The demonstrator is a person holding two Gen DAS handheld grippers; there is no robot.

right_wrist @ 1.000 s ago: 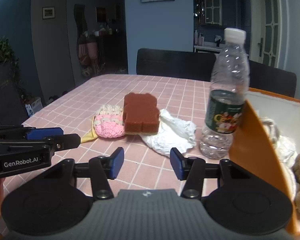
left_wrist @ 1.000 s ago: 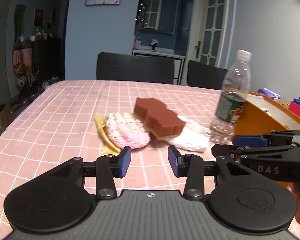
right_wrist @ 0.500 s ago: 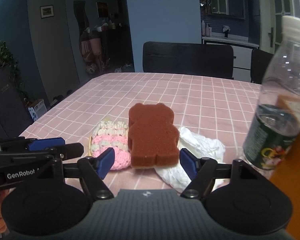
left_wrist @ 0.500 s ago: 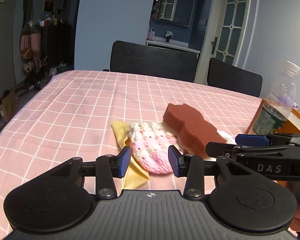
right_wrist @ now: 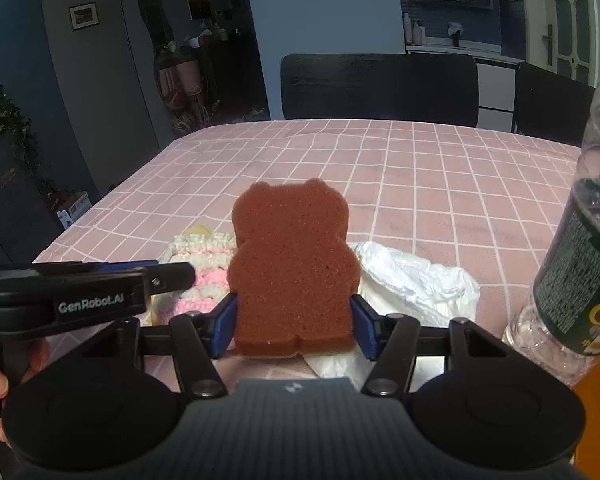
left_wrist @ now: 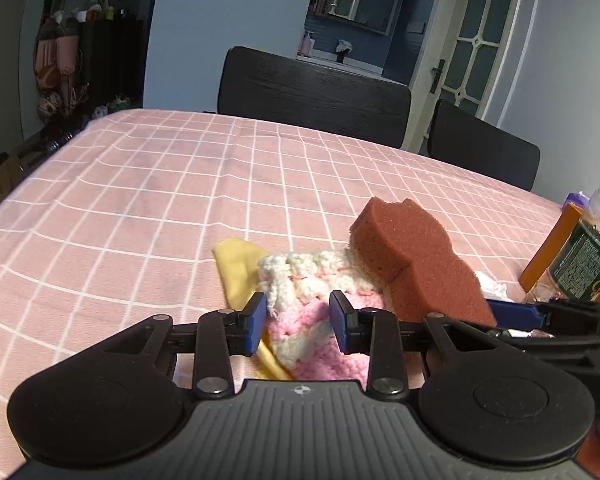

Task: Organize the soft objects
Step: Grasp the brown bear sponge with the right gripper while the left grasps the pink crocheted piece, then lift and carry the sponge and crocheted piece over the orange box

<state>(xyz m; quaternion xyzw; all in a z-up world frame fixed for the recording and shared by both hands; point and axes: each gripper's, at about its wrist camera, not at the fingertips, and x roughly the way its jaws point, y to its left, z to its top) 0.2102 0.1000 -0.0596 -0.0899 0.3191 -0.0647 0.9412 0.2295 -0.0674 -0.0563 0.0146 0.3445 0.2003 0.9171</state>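
A brown bear-shaped sponge [right_wrist: 294,268] lies on a pink-and-white crocheted piece [right_wrist: 202,258] and a crumpled white plastic bag [right_wrist: 412,276]. My right gripper [right_wrist: 294,324] is open with a finger on each side of the sponge's near end, at or close to its edges. In the left wrist view my left gripper [left_wrist: 298,322] is open around the near part of the crocheted piece [left_wrist: 312,312], which lies on a yellow cloth [left_wrist: 238,268]; the sponge [left_wrist: 412,256] leans over its right side.
A clear water bottle [right_wrist: 580,264] with a dark label stands at the right, beside an orange bin [left_wrist: 548,248]. The table has a pink checked cloth [left_wrist: 160,200]. Two black chairs [left_wrist: 312,92] stand at the far edge.
Both grippers moved forward and down. The right one now straddles the sponge's near end; the left one now straddles the crocheted piece. Both stay open.
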